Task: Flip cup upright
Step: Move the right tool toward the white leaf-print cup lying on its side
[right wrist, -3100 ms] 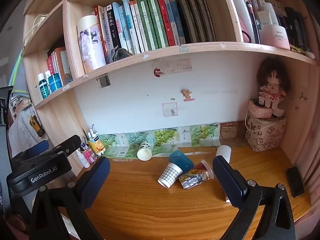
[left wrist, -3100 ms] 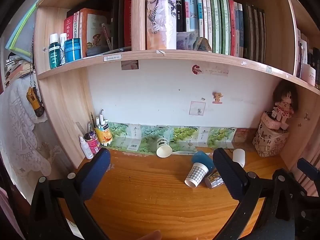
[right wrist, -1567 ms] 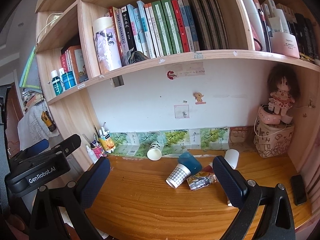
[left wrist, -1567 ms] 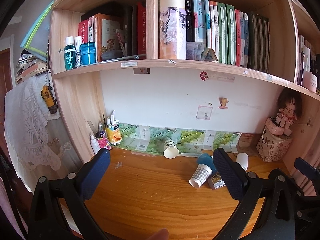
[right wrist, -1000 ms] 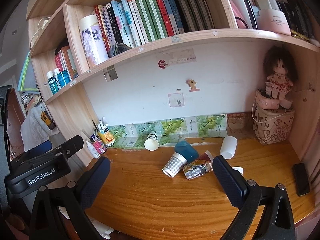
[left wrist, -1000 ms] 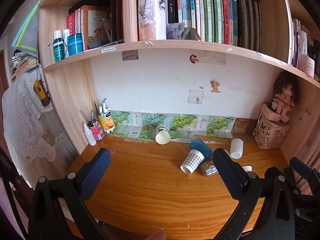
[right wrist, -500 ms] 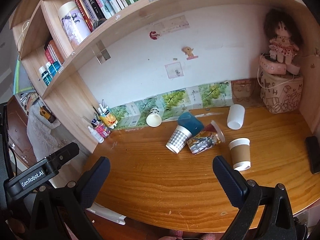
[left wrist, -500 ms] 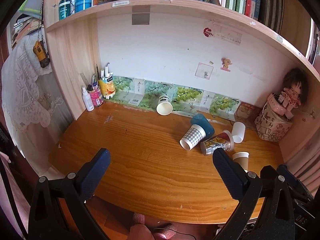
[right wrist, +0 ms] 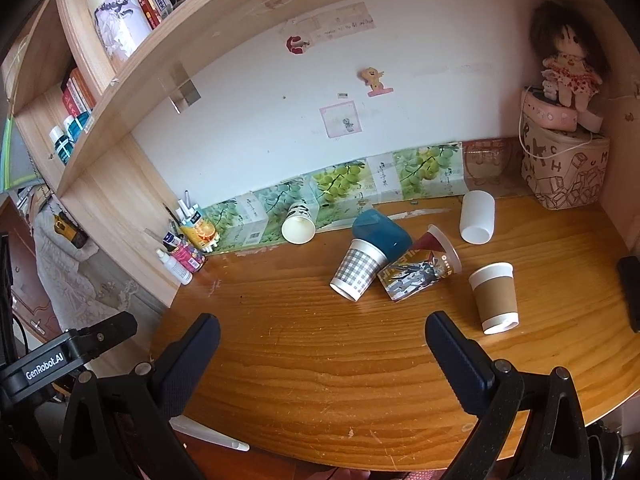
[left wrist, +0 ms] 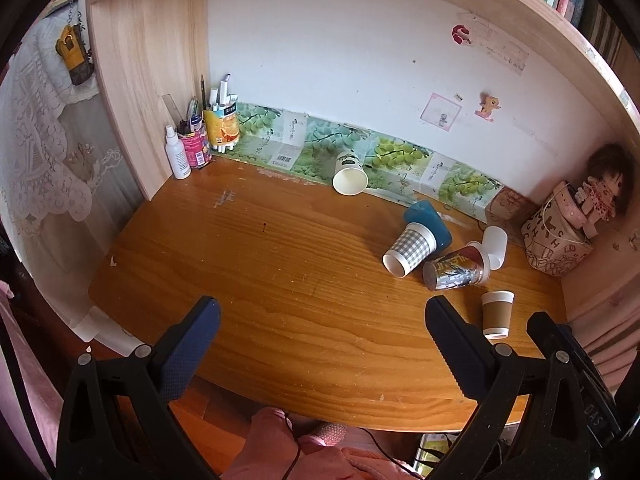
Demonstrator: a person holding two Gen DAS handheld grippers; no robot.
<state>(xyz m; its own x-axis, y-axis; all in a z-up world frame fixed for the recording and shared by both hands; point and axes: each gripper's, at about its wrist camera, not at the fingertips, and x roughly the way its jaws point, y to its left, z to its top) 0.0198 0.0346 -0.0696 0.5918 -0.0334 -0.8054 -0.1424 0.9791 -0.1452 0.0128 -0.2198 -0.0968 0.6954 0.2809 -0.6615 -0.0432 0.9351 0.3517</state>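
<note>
Several cups lie on the wooden desk (right wrist: 360, 352). A brown-sleeved paper cup (right wrist: 495, 297) stands upside down at the right; it also shows in the left wrist view (left wrist: 496, 313). A checked cup (right wrist: 358, 269), a blue cup (right wrist: 380, 232), a printed cup (right wrist: 418, 274), a white plastic cup (right wrist: 476, 216) and a white paper cup (right wrist: 299, 224) lie on their sides. My left gripper (left wrist: 320, 312) and right gripper (right wrist: 320, 330) are open and empty, above the desk's front edge, well short of the cups.
A pen holder (left wrist: 222, 128) and bottles (left wrist: 178, 158) stand at the back left. A patterned bag with a doll (right wrist: 564, 168) fills the back right corner. A dark phone (right wrist: 630, 292) lies at the right edge. A shelf of books runs overhead.
Both grippers have risen and tilted down, so the views now look down on the desk. The upside-down brown cup has come into view. No cup has moved.
</note>
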